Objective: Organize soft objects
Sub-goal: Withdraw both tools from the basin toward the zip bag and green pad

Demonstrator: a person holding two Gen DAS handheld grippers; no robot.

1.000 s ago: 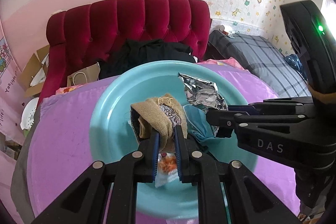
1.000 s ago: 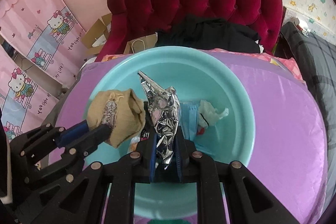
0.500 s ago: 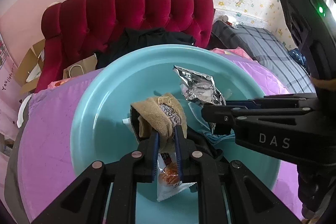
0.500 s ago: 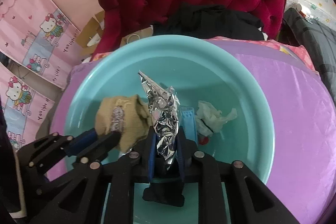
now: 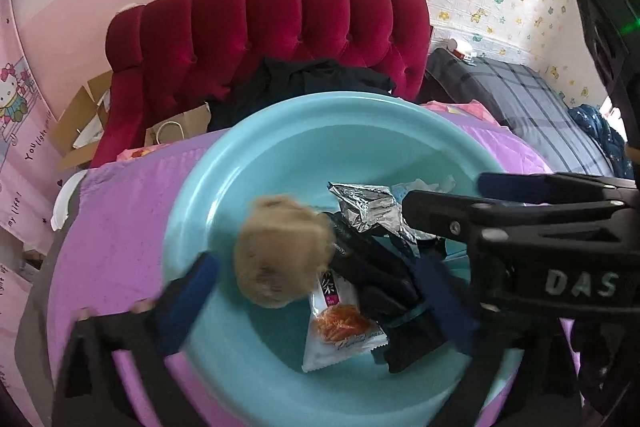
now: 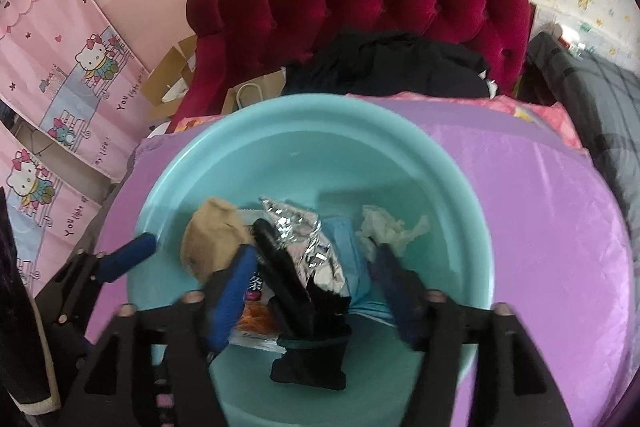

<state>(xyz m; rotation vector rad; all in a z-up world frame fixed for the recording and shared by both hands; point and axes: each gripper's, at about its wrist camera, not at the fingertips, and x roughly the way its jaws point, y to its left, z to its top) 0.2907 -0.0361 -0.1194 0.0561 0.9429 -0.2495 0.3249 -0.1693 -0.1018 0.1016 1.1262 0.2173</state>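
both grippers' jaws just sprang open over the basin [image 5: 208,187] (right gripper [image 5: 448,211] reads "das").

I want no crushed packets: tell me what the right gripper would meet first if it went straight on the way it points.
Probably the crumpled foil wrapper lying on the black sock in the teal basin. The right gripper, whose jaws have just been opening, stands open around them. Depth is hard to judge.

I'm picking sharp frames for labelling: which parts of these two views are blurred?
Left wrist view: the tan knitted sock bundle and the left hand-held gripper fingers are smeared; the red tufted headboard stays crisp. Right wrist view: the right hand-held gripper fingers are streaked, background soft.
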